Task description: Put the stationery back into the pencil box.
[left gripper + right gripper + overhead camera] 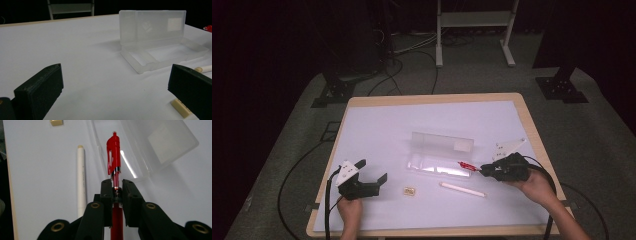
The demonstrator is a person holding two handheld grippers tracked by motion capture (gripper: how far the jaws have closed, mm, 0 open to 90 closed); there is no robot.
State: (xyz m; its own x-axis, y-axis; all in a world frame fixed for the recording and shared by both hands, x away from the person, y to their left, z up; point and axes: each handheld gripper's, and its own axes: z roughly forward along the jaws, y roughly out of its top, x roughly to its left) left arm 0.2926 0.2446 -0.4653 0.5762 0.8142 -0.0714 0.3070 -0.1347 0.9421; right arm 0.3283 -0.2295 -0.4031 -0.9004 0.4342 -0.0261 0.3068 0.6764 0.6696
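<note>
The case lies open and looks empty, so packing has barely begun, I'd say. The right gripper pinches the red pen, cap poised at the case's right end. The white stick and eraser wait just before the case. The left gripper, jaws spread and empty, hovers left of it.

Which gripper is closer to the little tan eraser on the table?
Left. The left gripper sits open just beside the small tan rectangular eraser. The right gripper is farther off across the table, clamped on a red pen.
</note>
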